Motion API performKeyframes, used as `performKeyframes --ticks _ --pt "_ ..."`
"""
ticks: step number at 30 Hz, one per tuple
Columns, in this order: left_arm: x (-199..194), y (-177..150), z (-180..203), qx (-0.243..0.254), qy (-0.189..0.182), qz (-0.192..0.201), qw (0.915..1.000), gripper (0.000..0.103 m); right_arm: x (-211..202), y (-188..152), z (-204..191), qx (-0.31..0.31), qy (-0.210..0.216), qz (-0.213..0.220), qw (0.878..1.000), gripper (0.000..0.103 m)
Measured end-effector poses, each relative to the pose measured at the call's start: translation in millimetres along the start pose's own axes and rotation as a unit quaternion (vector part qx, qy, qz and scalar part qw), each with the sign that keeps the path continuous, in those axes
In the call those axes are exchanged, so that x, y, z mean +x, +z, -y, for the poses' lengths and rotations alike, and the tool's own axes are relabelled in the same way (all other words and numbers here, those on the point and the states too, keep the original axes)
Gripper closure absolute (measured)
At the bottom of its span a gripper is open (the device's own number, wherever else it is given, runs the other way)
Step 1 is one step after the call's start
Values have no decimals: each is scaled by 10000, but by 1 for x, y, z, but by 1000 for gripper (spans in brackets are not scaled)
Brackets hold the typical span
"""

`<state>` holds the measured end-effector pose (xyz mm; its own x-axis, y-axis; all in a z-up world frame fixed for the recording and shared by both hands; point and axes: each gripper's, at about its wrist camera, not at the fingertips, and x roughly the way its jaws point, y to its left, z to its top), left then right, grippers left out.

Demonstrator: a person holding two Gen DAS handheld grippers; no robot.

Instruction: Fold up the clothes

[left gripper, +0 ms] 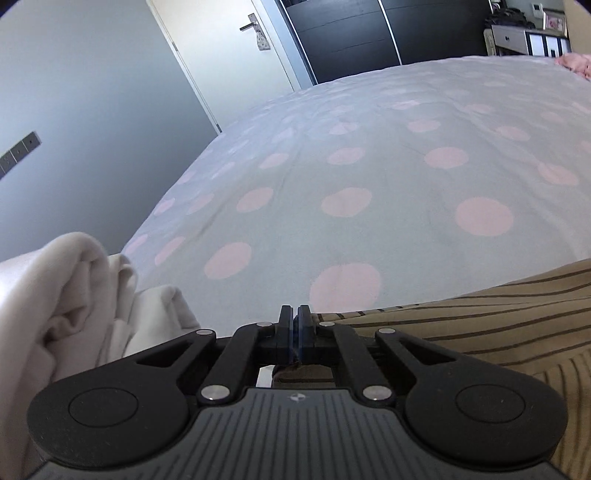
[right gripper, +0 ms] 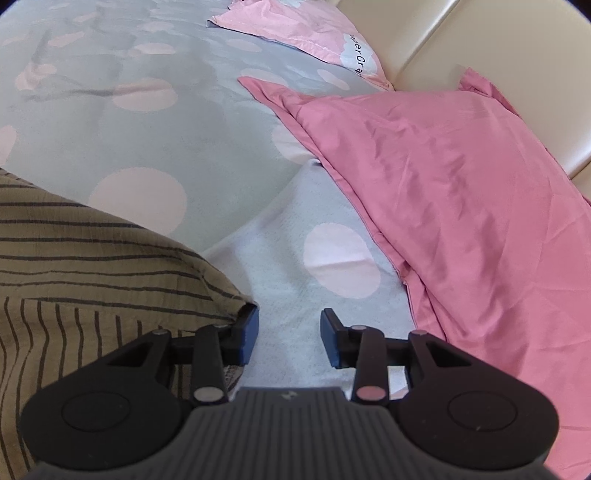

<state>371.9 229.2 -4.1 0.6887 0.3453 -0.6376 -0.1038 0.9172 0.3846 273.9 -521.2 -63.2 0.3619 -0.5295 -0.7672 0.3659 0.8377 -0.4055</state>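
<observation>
Left wrist view: nearest the lens, the left gripper (left gripper: 294, 318) is seen with its fingers drawn fully together, and a scrap of dark fabric shows just behind the pads, so a thin edge of the olive-brown garment with dark stripes (left gripper: 491, 325) is judged to be pinched there, though the contact itself is largely hidden. That garment lies at four o'clock of the gripper, spread low on the bed. At nine o'clock a crumpled white cloth heap (left gripper: 66, 295) is bunched at the bed's edge, unfolded. Beyond, the grey bedspread with pink dots (left gripper: 369, 155) runs to a cream door (left gripper: 221, 48) at eleven o'clock and a dark wardrobe (left gripper: 354, 33) at one o'clock.

In the right wrist view, the right gripper (right gripper: 289, 334) is held with its fingers apart and nothing between them; the striped garment's corner touches the outer side of the left finger at nine o'clock. At two o'clock a pink satin pillowcase (right gripper: 461, 177) lies rumpled, with a pale pink pillow (right gripper: 314, 33) at twelve o'clock against a cream headboard (right gripper: 498, 44).

The task is judged to be early: one edge is gripped, no finished fold is visible, and the white cloth remains untouched.
</observation>
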Motion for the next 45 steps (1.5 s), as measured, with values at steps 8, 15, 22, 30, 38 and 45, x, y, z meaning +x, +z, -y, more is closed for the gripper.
performKeyframes --ticks 8,15,22,30,38,45 --pt "22 -7 15 142 50 -228 9996 82 -1 -2 22 506 176 -169 9984 62" --pt "1 -6 12 278 48 -217 9994 70 -20 -12 40 830 588 -233 9945 64" --pt "-47 -2 3 124 -295 -92 9994 62 -50 -45 51 1125 1436 -563 9816 64" --pt "-109 -19 4 293 -603 -212 9975 61 -70 -93 42 1497 2449 -994 9527 64" --pt "-179 -38 6 694 -679 11 9953 61 -64 -100 30 1591 2815 -896 9420 100" --pt "-205 -49 5 866 -671 -62 9940 61 -79 -85 37 1224 2042 -415 9704 102"
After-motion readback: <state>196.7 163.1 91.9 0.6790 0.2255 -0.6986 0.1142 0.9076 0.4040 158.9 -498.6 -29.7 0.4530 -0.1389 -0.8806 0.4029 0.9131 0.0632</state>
